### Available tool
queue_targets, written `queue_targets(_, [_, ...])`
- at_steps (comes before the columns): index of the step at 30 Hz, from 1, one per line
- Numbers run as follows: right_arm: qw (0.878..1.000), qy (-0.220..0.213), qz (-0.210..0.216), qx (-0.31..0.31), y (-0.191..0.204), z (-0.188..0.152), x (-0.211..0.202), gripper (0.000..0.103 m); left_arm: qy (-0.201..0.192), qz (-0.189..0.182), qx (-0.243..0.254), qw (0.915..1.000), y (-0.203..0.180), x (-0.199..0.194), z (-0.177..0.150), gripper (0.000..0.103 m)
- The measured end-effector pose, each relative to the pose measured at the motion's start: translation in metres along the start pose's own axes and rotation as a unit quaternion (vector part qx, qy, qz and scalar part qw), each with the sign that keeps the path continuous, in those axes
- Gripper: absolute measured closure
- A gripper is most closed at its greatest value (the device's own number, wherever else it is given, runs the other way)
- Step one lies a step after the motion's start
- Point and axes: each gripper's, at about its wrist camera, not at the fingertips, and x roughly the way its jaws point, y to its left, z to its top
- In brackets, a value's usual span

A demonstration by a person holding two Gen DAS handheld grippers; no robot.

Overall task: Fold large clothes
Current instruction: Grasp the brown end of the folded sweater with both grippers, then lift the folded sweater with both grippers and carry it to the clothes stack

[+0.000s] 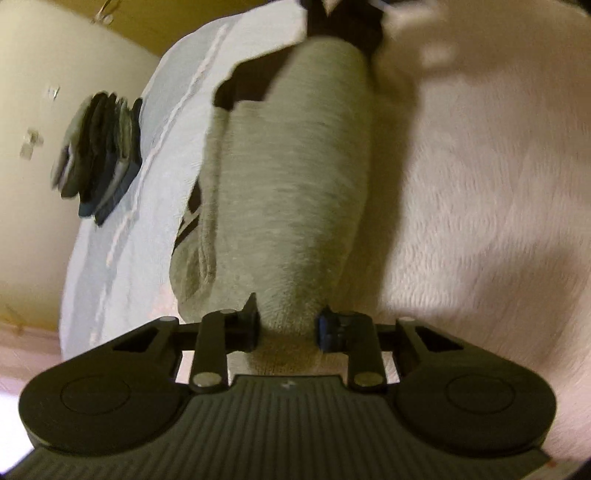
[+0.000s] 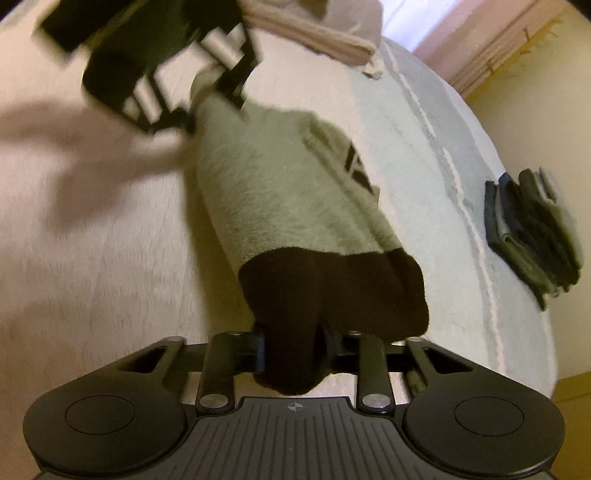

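Note:
A grey knit garment (image 1: 288,177) with a black band and a black print is stretched in the air between my two grippers, above a cream blanket (image 1: 480,221). My left gripper (image 1: 288,325) is shut on its grey end. My right gripper (image 2: 295,350) is shut on its black end (image 2: 332,288). In the right wrist view the garment's grey body (image 2: 277,199) runs up to the left gripper (image 2: 155,66), blurred at the upper left. The black end (image 1: 343,22) and the right gripper show at the top of the left wrist view.
A stack of folded dark and grey clothes (image 2: 535,229) lies on a pale blue cover (image 2: 424,166) near the bed's edge; the same folded stack (image 1: 99,158) shows in the left wrist view. Beige folded cloth (image 2: 325,37) lies farther along the bed. A yellowish floor (image 1: 44,92) is beyond.

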Motion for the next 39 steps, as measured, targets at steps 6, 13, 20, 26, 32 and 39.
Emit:
queue_targets(6, [0.993, -0.052, -0.083, -0.058, 0.046, 0.013, 0.008, 0.02, 0.006, -0.046, -0.074, 0.9962, 0.033, -0.003, 0.007, 0.08])
queue_targets(13, [0.996, 0.003, -0.066, -0.058, 0.024, 0.017, 0.031, 0.072, 0.026, -0.075, -0.096, 0.9922, 0.036, -0.02, 0.018, 0.08])
queue_targets(20, [0.998, 0.006, 0.015, -0.067, -0.042, 0.021, -0.053, 0.077, 0.032, -0.124, -0.153, 0.9798, 0.055, -0.078, 0.048, 0.08])
queue_targets(26, [0.992, 0.014, 0.103, -0.077, -0.086, 0.019, -0.123, 0.078, 0.043, -0.17, -0.2, 0.9638, 0.072, -0.132, 0.087, 0.08])
queue_targets(32, [0.98, 0.008, 0.178, -0.083, -0.13, 0.0, -0.166, 0.078, 0.053, -0.209, -0.224, 0.9502, 0.092, -0.161, 0.134, 0.08])
queue_targets(39, [0.975, -0.024, 0.201, -0.097, -0.233, -0.049, -0.179, 0.079, 0.068, -0.215, -0.236, 0.9453, 0.148, -0.149, 0.223, 0.08])
